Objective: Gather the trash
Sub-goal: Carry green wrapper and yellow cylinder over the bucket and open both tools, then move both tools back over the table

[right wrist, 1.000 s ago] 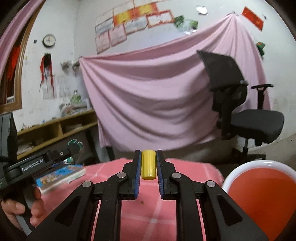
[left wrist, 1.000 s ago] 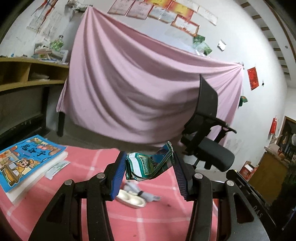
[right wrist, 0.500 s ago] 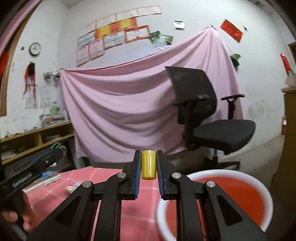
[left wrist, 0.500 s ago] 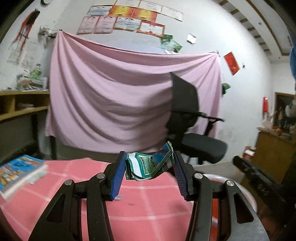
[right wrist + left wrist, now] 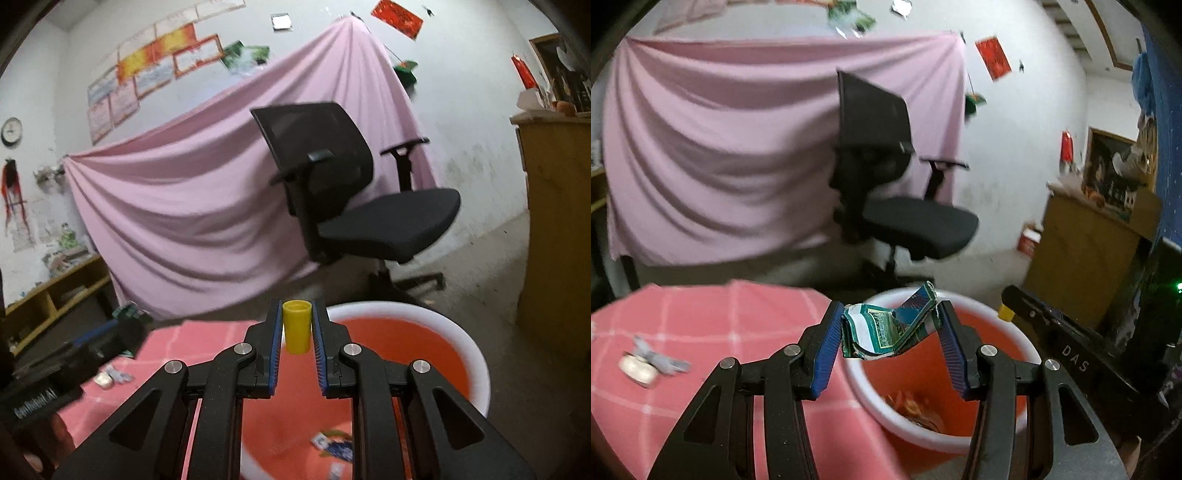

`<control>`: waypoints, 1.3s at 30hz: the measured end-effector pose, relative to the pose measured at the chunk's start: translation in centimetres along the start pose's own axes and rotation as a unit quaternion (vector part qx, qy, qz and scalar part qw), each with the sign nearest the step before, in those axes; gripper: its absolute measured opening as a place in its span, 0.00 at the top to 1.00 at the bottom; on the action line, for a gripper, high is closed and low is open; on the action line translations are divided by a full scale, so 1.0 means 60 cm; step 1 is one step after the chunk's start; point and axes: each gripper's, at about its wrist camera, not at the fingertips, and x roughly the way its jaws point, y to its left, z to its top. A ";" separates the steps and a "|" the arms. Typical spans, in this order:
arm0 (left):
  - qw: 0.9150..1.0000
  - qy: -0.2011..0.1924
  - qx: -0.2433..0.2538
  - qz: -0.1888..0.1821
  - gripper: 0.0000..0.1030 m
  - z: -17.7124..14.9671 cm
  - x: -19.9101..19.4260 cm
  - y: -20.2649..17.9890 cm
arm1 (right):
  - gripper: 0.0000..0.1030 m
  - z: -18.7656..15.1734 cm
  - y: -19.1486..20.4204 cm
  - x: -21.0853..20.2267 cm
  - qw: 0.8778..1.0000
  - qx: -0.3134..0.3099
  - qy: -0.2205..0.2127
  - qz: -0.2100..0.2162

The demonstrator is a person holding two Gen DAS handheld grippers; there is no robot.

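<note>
My left gripper (image 5: 891, 328) is shut on a crumpled green and white wrapper (image 5: 886, 328), held over the near rim of the orange bin (image 5: 1015, 339). The bin has a white rim and some scraps lie at its bottom. My right gripper (image 5: 296, 328) is shut on a small yellow cap (image 5: 296, 326), also above the orange bin (image 5: 436, 354). The left gripper shows at the left edge of the right wrist view, and the right gripper's black arm (image 5: 1071, 354) crosses the left wrist view. A small white container with grey scraps (image 5: 646, 365) lies on the pink checked tablecloth (image 5: 701, 325).
A black office chair (image 5: 886, 184) stands behind the bin before a hanging pink sheet (image 5: 720, 147). A wooden cabinet (image 5: 1089, 258) is at the right. Wooden shelves (image 5: 48, 299) line the left wall. A person's hand (image 5: 59, 432) holds the left gripper.
Both grippers have swung right, away from the table and over the orange bin. The book has left the left wrist view. Both keep their hold on the wrapper and the cap.
</note>
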 end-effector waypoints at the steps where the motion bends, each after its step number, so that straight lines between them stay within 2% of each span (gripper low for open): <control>1: 1.000 0.015 -0.003 -0.006 0.56 0.000 0.017 -0.007 | 0.86 -0.002 -0.008 0.001 1.000 0.003 0.006 -0.003; 8: 0.996 0.083 -0.012 -0.021 0.56 -0.010 0.081 -0.036 | 0.86 -0.011 -0.050 0.015 0.998 0.039 0.048 -0.012; 11: 0.993 0.109 -0.029 -0.025 0.52 -0.018 0.095 -0.029 | 0.86 -0.013 -0.059 0.015 0.997 0.047 0.056 -0.014; 13: 0.991 0.125 -0.044 -0.030 0.47 -0.020 0.099 -0.018 | 0.85 -0.013 -0.064 0.015 0.997 0.052 0.061 -0.015; 14: 0.990 0.131 -0.051 -0.028 0.46 -0.018 0.103 -0.015 | 0.84 -0.013 -0.066 0.015 0.996 0.055 0.063 -0.017; 16: 0.988 0.138 -0.061 -0.024 0.45 -0.016 0.103 -0.007 | 0.68 -0.014 -0.073 0.017 0.996 0.059 0.065 -0.019; 17: 0.988 0.137 -0.064 -0.021 0.44 -0.014 0.099 -0.002 | 0.65 -0.015 -0.075 0.015 0.996 0.063 0.065 -0.020; 21: 0.991 0.119 -0.064 -0.011 0.36 -0.013 0.071 0.005 | 0.64 -0.010 -0.081 0.012 0.995 0.071 0.060 -0.024; 25: 0.993 0.106 -0.056 -0.001 0.36 -0.008 0.057 0.006 | 0.56 -0.005 -0.075 0.003 0.996 0.073 0.044 -0.026; 30: 0.996 0.063 -0.053 0.022 0.36 0.005 0.020 0.019 | 0.53 0.004 -0.059 -0.004 0.997 0.066 0.021 -0.022; 32: 0.997 0.037 -0.050 0.036 0.36 0.010 -0.003 0.027 | 0.47 0.010 -0.049 -0.009 0.998 0.065 0.005 -0.017; 34: 0.998 0.008 -0.047 0.050 0.34 0.015 -0.030 0.036 | 0.29 0.015 -0.032 -0.016 0.998 0.057 -0.016 -0.008; 35: 0.997 -0.007 -0.046 0.059 0.31 0.017 -0.044 0.042 | 0.25 0.018 -0.022 -0.020 0.998 0.051 -0.027 -0.002; 36: 0.997 -0.019 -0.045 0.066 0.22 0.018 -0.058 0.047 | 0.24 0.021 -0.013 -0.023 0.998 0.047 -0.035 0.001; 37: 0.995 -0.036 -0.046 0.075 0.18 0.020 -0.075 0.054 | 0.23 0.025 -0.002 -0.027 0.998 0.040 -0.045 0.007; 39: 0.993 -0.065 -0.048 0.086 0.16 0.021 -0.104 0.068 | 0.16 0.029 0.018 -0.036 0.997 0.030 -0.065 0.016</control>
